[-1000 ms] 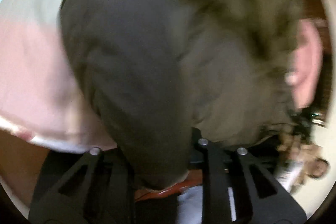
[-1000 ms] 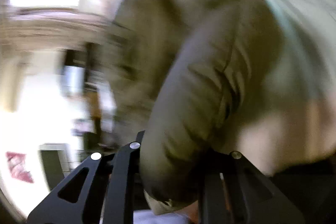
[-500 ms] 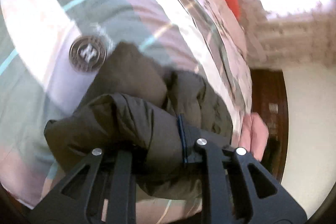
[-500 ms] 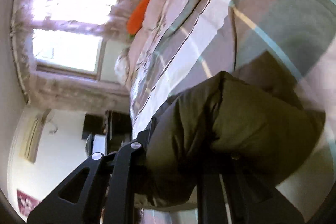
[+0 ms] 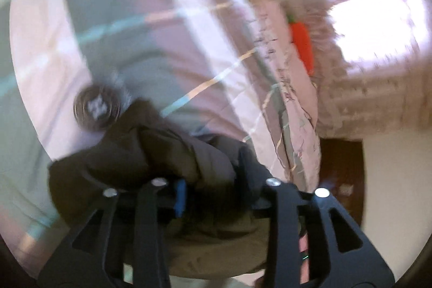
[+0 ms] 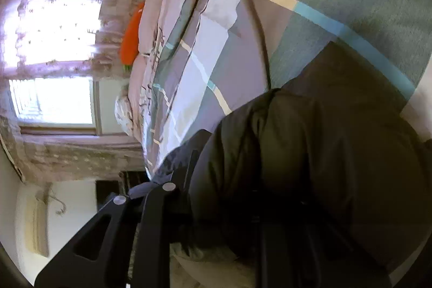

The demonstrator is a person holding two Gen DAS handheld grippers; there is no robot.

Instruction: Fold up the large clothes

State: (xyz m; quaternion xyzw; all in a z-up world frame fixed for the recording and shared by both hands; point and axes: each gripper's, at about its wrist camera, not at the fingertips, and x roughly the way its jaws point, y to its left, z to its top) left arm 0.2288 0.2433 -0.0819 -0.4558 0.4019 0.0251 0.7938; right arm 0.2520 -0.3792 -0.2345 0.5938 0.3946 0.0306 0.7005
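A dark olive padded jacket (image 5: pixel 162 153) lies bunched on a bed with a plaid pink, grey and white cover (image 5: pixel 121 39). My left gripper (image 5: pixel 216 174) is shut on a fold of the jacket, just above the cover. In the right wrist view the same jacket (image 6: pixel 310 166) bulges over my right gripper (image 6: pixel 224 193), which is shut on it; the right finger is hidden under the fabric. The left view is blurred by motion.
A round dark badge (image 5: pixel 97 109) sits on the cover beside the jacket. An orange carrot-shaped cushion (image 6: pixel 131 41) lies at the bed's far end by a curtained window (image 6: pixel 54 26). Dark wooden furniture (image 5: pixel 340 174) stands beside the bed.
Both grippers have carried the jacket down onto the bed. Since half a second ago the left view has shifted and the jacket bunch sits lower on the cover.
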